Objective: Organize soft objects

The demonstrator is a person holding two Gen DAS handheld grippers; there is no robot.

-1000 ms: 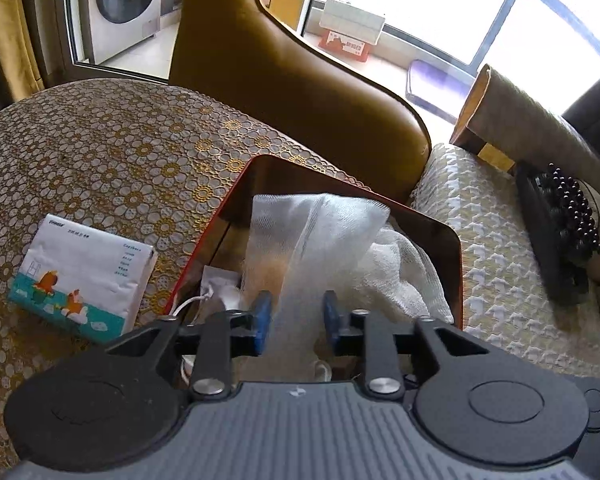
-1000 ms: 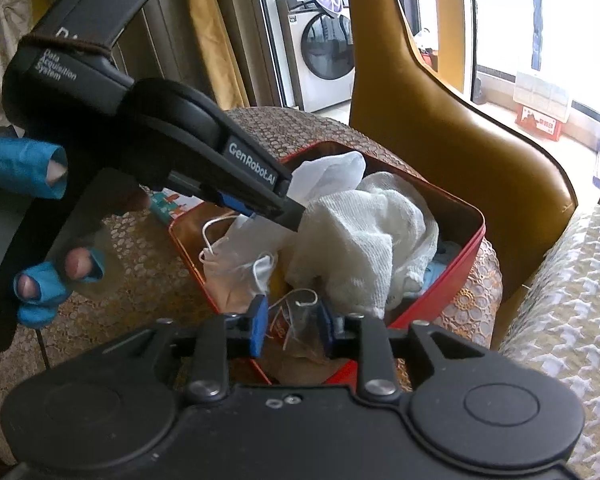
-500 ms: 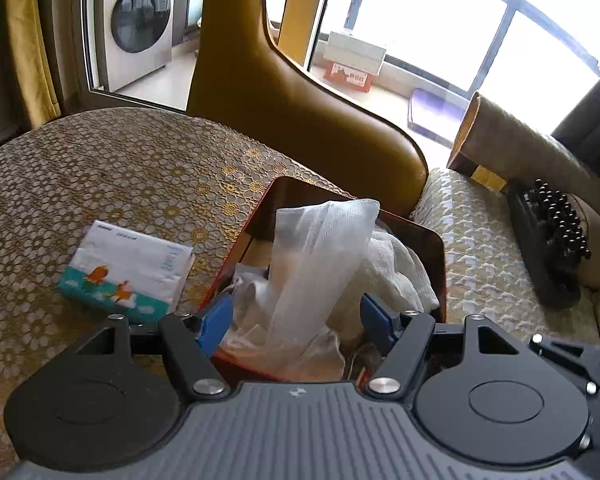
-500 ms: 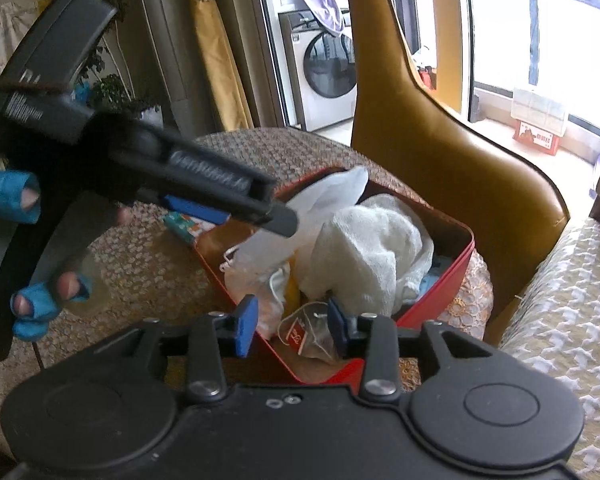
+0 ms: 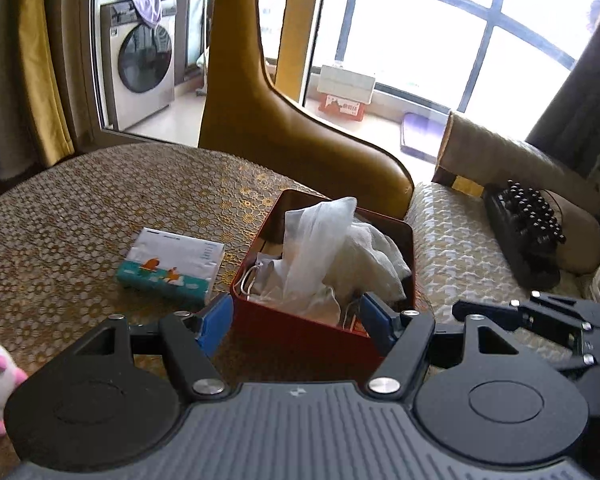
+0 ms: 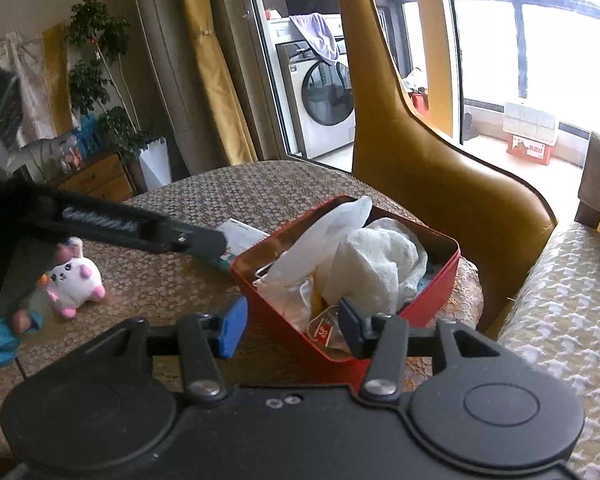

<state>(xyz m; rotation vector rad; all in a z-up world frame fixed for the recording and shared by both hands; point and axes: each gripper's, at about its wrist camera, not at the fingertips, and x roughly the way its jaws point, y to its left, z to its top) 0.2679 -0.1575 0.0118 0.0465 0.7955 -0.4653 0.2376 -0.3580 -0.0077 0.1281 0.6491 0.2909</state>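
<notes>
A red tin box (image 5: 300, 340) on the lace-covered table holds a white mesh cloth (image 5: 316, 232) that stands up out of it, a crumpled white towel (image 5: 374, 252) and a small clear packet (image 6: 324, 332). My left gripper (image 5: 296, 322) hangs open above the box's near wall, apart from the cloth. My right gripper (image 6: 292, 328) is over the box's near corner (image 6: 276, 316). Its jaws are opening, and only the packet lies below them, untouched. A white and pink plush toy (image 6: 74, 280) sits on the table at the left.
A tissue pack (image 5: 172, 264) lies just left of the box. A tan leather chair back (image 5: 300, 128) rises behind the table. A patterned sofa seat (image 5: 460, 248) with a black beaded object (image 5: 528, 232) is on the right. A person's blue-gloved fingers (image 6: 0, 344) hold the left gripper (image 6: 196, 242).
Both grippers have let go of the cloths, opened and drawn back and up from the box. The mesh cloth stays upright in the box. The plush toy has come into view.
</notes>
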